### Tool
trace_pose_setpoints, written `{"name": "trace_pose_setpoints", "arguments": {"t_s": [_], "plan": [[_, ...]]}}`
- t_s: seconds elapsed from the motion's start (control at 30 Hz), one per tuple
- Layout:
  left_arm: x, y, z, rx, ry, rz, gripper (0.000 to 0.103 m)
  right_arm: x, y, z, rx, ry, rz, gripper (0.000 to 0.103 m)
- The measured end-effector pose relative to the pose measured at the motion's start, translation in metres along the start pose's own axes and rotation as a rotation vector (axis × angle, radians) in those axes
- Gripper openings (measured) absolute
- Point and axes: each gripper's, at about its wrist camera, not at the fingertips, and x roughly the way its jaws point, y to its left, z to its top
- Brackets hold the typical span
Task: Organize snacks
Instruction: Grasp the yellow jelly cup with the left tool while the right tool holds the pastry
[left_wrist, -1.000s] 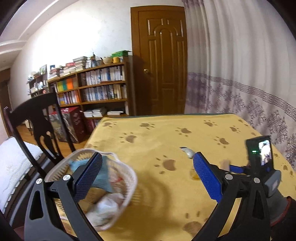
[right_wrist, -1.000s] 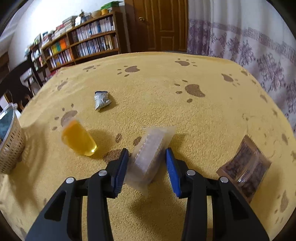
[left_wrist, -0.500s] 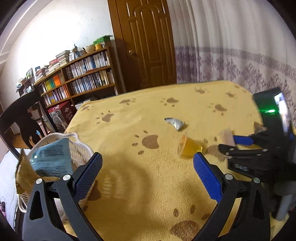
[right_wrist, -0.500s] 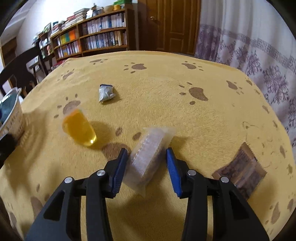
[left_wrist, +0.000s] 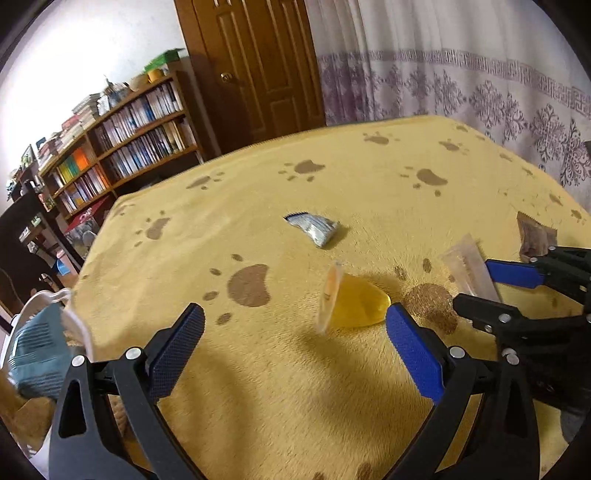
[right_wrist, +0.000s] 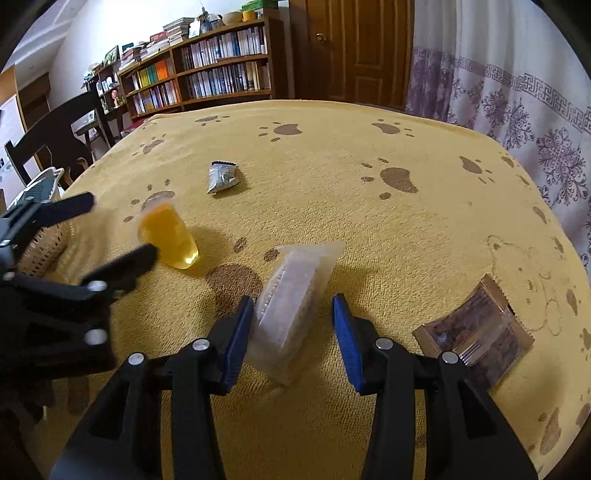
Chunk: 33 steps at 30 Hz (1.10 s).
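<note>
A clear packet (right_wrist: 295, 295) of pale biscuits lies on the yellow paw-print tablecloth (right_wrist: 406, 240). My right gripper (right_wrist: 291, 321) stands open astride it, the left pad at its edge and the right pad a little apart. The left wrist view shows the same packet (left_wrist: 467, 269) at far right. A yellow jelly cup (left_wrist: 354, 302) lies on its side just ahead of my open, empty left gripper (left_wrist: 291, 325), near its right finger. In the right wrist view the left gripper (right_wrist: 123, 225) is beside that cup (right_wrist: 170, 236).
A silver packet (left_wrist: 314, 227) lies farther back on the cloth. A brown packet (right_wrist: 476, 332) lies at the right. A white basket (left_wrist: 48, 302) holding a blue-grey packet (left_wrist: 37, 350) stands at the table's left edge. A dark chair (right_wrist: 55, 136) and bookshelves (right_wrist: 207, 81) lie beyond.
My left gripper has swung away from the basket to the right and now faces the jelly cup. The right gripper has stayed open around the clear packet.
</note>
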Motion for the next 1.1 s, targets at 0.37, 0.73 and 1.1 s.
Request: {"name": "trace_pose_setpoints", "arguments": {"t_s": [0.37, 0.73, 1.1], "plan": [[0.027, -0.021, 0.004, 0.051, 0.056, -0.089, 0.062, -0.001, -0.004, -0.001, 0.017, -0.005, 0.025, 0.044], [0.018, -0.016, 0.001, 0.006, 0.029, -0.143, 0.046, 0.0, -0.004, -0.001, 0.017, -0.005, 0.025, 0.044], [-0.017, 0.001, 0.004, -0.064, -0.044, -0.126, 0.045, -0.001, -0.004, -0.001, 0.018, -0.006, 0.027, 0.044]]}}
